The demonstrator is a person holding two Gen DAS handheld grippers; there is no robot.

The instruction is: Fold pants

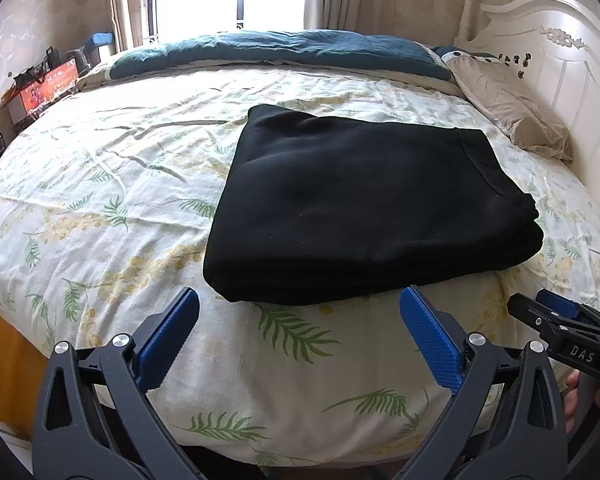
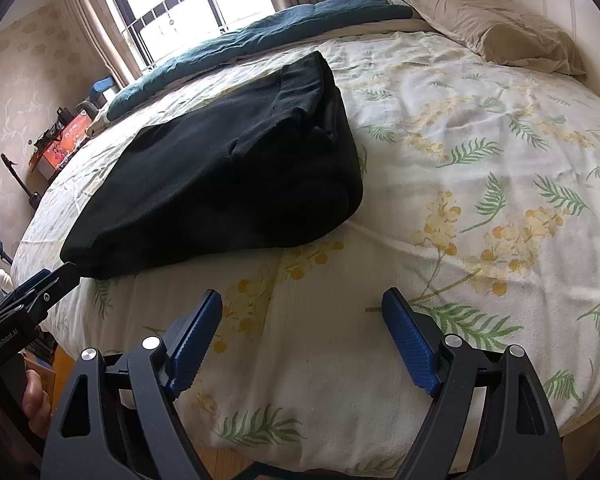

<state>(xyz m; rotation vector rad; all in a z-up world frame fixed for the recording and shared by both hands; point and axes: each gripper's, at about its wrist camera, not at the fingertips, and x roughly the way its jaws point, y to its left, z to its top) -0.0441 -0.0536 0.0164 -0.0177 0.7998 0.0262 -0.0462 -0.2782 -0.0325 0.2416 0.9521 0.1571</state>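
The black pants [image 1: 364,204] lie folded into a thick flat rectangle on the leaf-patterned bedsheet [image 1: 100,208]. They also show in the right wrist view [image 2: 220,184], to the left. My left gripper [image 1: 300,300] is open and empty, just short of the pants' near edge. My right gripper [image 2: 302,300] is open and empty over bare sheet, to the right of the pants. The right gripper also shows in the left wrist view [image 1: 540,312], and the left gripper in the right wrist view [image 2: 52,284], near the pants' corner.
A beige pillow [image 1: 508,116] lies by the white headboard [image 1: 560,56] at the right. A dark teal quilt [image 1: 280,50] runs along the bed's far side under the window. A cluttered side table [image 1: 40,88] stands at the far left. The bed's near edge drops to a wooden floor [image 1: 8,364].
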